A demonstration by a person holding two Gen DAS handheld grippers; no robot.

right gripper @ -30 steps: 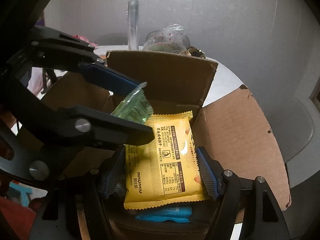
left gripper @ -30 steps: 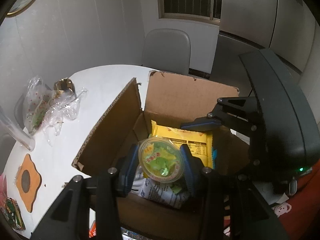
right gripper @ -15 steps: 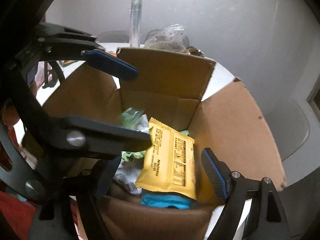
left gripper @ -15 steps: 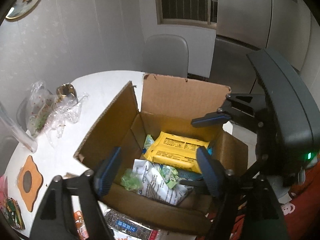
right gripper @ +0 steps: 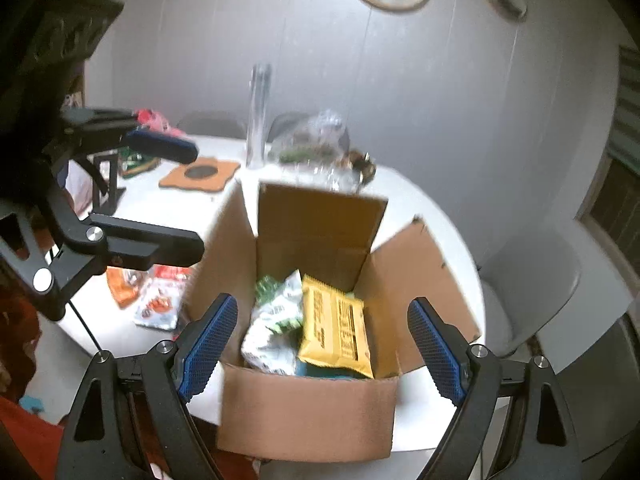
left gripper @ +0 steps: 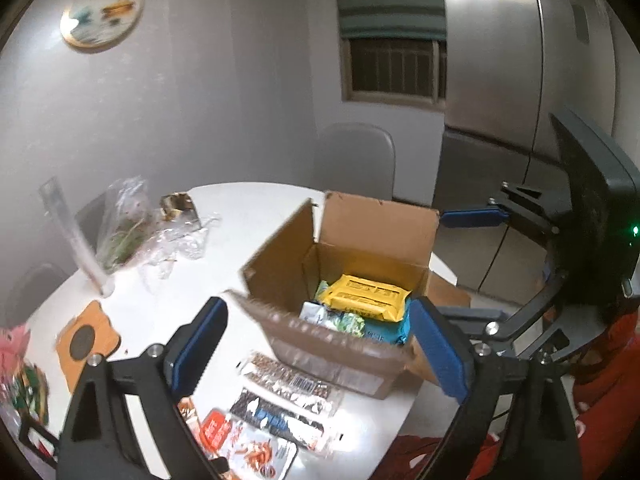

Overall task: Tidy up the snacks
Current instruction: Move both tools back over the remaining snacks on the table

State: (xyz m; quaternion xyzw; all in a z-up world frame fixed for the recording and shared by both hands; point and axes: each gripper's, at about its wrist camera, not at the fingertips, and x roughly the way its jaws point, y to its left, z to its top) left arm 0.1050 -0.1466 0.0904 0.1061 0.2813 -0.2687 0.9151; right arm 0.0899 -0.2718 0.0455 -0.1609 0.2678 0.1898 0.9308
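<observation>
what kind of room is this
Most likely a home kitchen or dining corner: a round white table with a grey chair pushed up to it, a tall stainless-steel fridge beside a barred window, and decorative round plates on the wall.

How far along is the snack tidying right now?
Done: a yellow packet and a green-and-white bag lie in the cardboard box. In hand: nothing; the left gripper and right gripper are empty, jaws opening. Left: several snack packets on the table.
</observation>
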